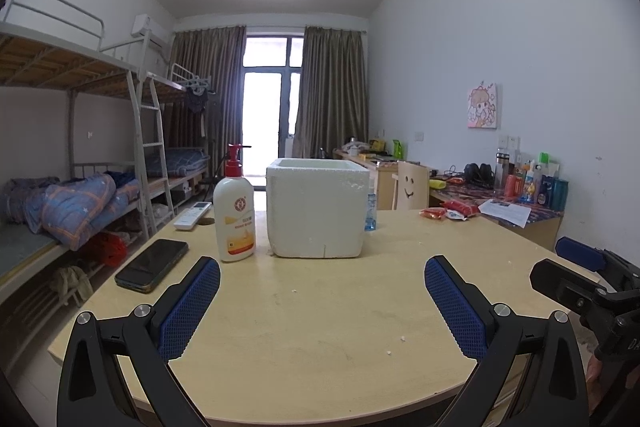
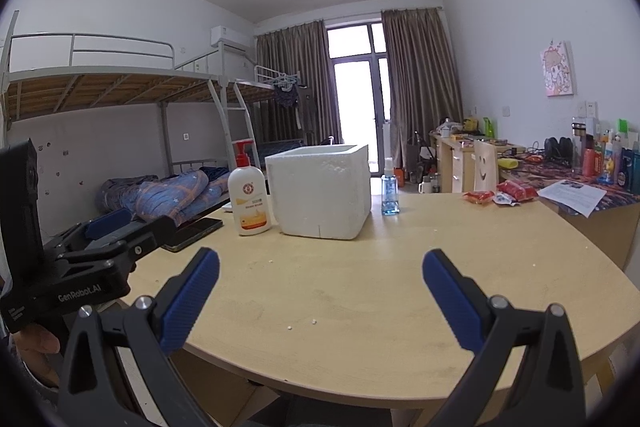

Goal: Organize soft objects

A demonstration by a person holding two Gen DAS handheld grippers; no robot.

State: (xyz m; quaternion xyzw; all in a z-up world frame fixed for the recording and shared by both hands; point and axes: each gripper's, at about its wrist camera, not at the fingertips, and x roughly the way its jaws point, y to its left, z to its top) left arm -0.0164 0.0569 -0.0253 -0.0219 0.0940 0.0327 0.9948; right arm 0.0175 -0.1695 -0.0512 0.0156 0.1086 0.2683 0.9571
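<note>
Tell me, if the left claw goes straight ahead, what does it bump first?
Probably the white foam box. The left claw is open and points at it across bare table; nothing shows between.

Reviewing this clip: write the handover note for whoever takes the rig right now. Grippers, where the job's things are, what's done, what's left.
Left gripper: open, holding nothing, above the table.
Right gripper: open, holding nothing.
White foam box: upright at the table's far side, between the lotion bottle and the small spray bottle; its inside is hidden.
Red soft packets: loose on the far right of the table.
Done: nothing visible. Left: probably collect the packets, perhaps into the box.
</note>
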